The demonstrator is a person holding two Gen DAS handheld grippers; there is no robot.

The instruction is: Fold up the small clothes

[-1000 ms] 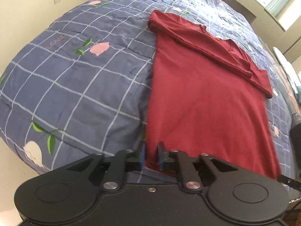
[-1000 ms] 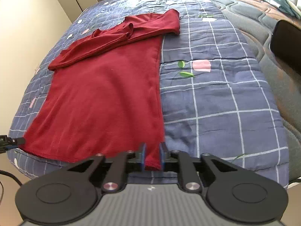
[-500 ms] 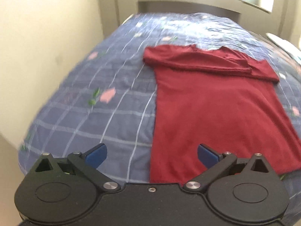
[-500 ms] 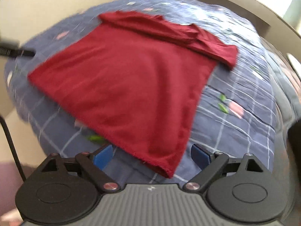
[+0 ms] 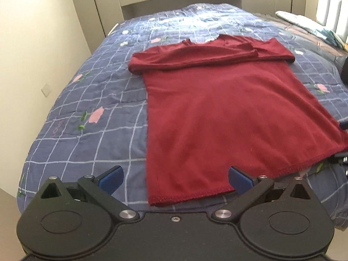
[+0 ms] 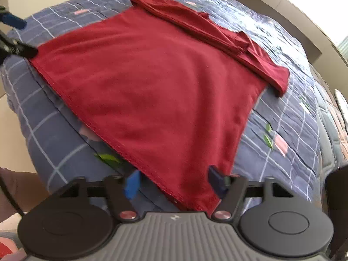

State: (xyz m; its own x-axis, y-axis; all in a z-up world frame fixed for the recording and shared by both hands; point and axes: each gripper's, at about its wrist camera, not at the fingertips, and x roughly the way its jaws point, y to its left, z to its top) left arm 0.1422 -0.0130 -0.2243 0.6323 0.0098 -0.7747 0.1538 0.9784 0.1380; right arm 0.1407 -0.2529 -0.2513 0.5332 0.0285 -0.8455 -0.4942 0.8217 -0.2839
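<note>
Lying flat across a blue checked quilt (image 5: 104, 100) on a bed is the dark red shirt (image 5: 228, 117), its body spread smooth and both sleeves folded across the chest near the neckline, so the top forms a long band from one side to the other. The hem sits at the near edge of the bed, closest to both cameras. In the left wrist view the left gripper (image 5: 175, 179) hovers over the hem's left corner with its blue pads spread as wide as they go; the corner of cloth lies in the gap but neither pad presses on it. In the right wrist view the right gripper (image 6: 176, 183) is over the hem's other corner, its jaws closing, with the corner of the shirt between them; the picture is blurred there, and the pads seem not yet to pinch the cloth. The quilt carries white grid lines, pink flowers and green leaves, and a small pink stitched word (image 5: 57, 128) sits near one flower, too distorted to read. No container holding anything is in view. Far off at the left of the right wrist view, the left gripper's blue pad (image 6: 13, 21) shows beside the hem.
</note>
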